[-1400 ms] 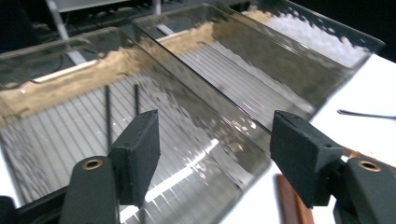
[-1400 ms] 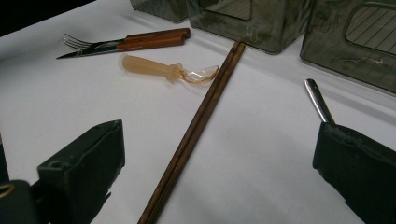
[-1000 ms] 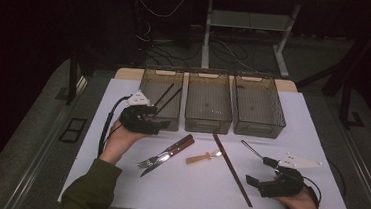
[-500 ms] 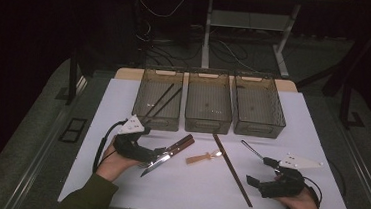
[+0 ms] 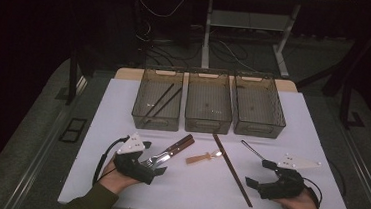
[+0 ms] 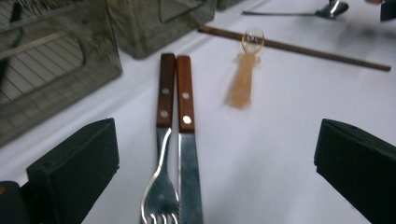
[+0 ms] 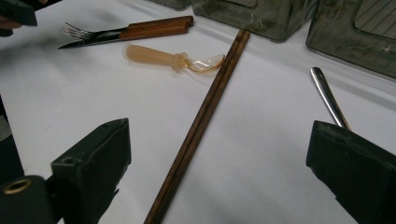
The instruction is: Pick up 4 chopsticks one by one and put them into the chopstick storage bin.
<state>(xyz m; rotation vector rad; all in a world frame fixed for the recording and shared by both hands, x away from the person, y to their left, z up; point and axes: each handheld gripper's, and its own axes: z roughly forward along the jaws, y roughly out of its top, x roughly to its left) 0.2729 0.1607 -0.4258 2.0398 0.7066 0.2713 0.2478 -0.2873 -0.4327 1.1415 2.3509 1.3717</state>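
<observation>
Your left hand-held gripper (image 6: pixel 205 186), jaws just opened wide, straddles the fork (image 6: pixel 161 186) beside the knife (image 6: pixel 189 172) for pickup; right hand-held gripper (image 7: pixel 215 177) open.

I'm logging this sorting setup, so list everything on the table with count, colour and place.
bins: three, smoky clear plastic, in a row at the table's far side
chopsticks in the left bin: a dark pair, lying slantwise
fork: one, steel with wooden handle, front left
knife: one, same handle, tight beside the fork
small spoon: one, amber plastic, centre
chopsticks on the table: a brown pair, right of centre
metal spoon: one, silver, right
table: one, white
left gripper: black, open over the fork
right gripper: black, open
</observation>
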